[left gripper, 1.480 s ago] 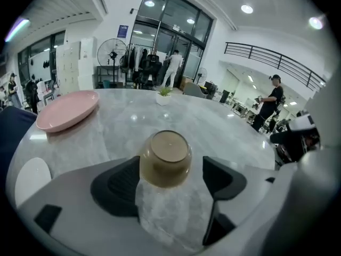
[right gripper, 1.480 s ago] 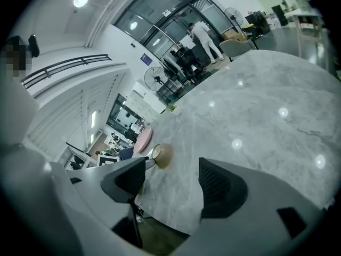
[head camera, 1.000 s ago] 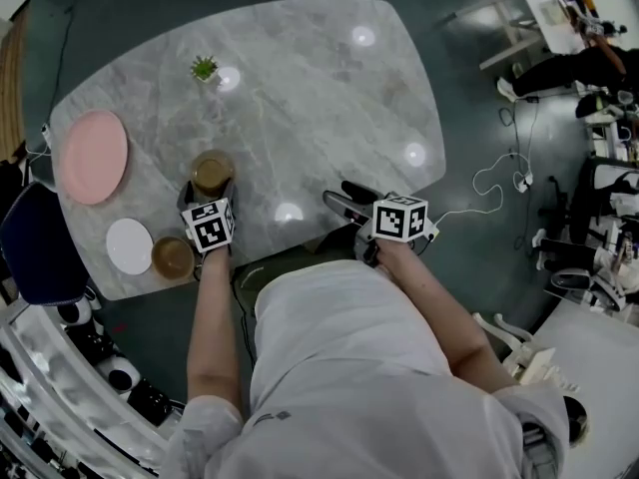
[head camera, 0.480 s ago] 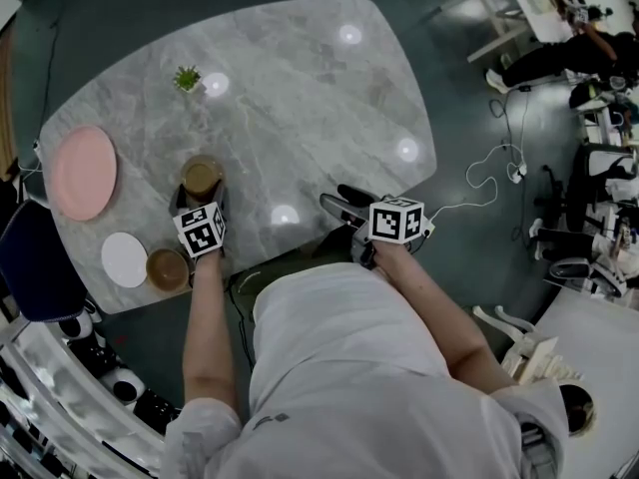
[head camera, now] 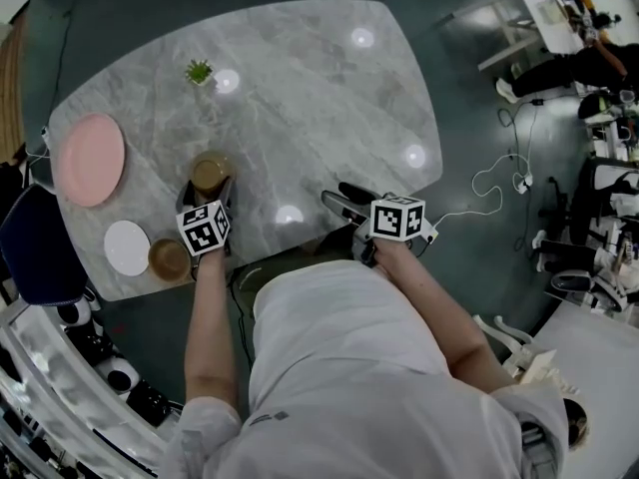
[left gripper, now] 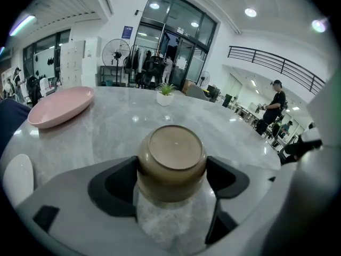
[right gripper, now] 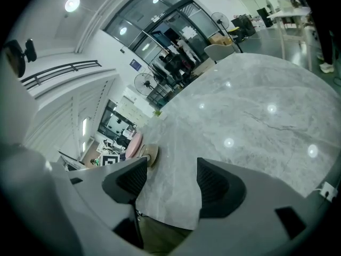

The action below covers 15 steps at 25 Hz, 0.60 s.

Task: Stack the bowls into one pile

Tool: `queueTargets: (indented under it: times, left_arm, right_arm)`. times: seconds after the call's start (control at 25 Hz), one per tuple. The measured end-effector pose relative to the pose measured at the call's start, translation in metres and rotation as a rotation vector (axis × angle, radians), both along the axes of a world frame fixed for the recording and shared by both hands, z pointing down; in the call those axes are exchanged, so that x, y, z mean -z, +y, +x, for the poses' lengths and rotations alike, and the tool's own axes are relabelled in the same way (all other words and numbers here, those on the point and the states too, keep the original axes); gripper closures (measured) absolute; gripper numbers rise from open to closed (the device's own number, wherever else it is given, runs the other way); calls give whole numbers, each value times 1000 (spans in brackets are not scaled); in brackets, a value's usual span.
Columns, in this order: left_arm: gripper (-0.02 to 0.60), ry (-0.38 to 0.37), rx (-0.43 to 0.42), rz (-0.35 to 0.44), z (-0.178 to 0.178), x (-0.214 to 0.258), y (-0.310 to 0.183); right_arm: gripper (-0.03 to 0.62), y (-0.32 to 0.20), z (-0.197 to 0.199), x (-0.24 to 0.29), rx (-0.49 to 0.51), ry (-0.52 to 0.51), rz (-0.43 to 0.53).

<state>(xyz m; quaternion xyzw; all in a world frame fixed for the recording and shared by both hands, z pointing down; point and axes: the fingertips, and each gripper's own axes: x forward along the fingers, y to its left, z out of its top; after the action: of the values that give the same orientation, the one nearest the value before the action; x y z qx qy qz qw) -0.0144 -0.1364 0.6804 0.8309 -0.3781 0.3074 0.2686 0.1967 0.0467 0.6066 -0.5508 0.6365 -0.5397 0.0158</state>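
Brown bowl (head camera: 209,171) first: it sits between the jaws of my left gripper (head camera: 208,190), and the left gripper view shows both dark pads pressed against its sides, so the jaws are closed on it. Its flat round base faces that gripper's camera and its mouth points away. I cannot tell whether it rests on the marble table (head camera: 329,88) or hangs just above it. From the head view it is over the table's left half, not far from the near edge.

Measured from that held bowl, the second brown bowl (head camera: 170,258) stands on the table nearer to me and a little to the left, close to the table's edge and apart from the held one. Just beside that second bowl, further left again, lies a small white plate (head camera: 127,247). A pink plate (head camera: 90,159) lies well to the left of the held bowl, near the table's far-left rim. A small potted plant (head camera: 200,71) stands beyond the held bowl, well apart from it.

My right gripper (head camera: 339,196) is off to the right of the held bowl, at the table's near edge. Its jaws stand apart, and the right gripper view shows only bare marble and the table edge between them.
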Motion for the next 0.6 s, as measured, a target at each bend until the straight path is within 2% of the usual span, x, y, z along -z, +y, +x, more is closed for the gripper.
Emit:
queueTargets:
  times: [0.24, 0.6]
  left_arm:
    - [178, 33, 20, -6, -3, 11, 14]
    - [176, 77, 104, -9, -26, 27, 36]
  right_arm:
    - [298, -10, -7, 6, 44, -9, 20]
    - [303, -24, -31, 6, 143, -38, 31]
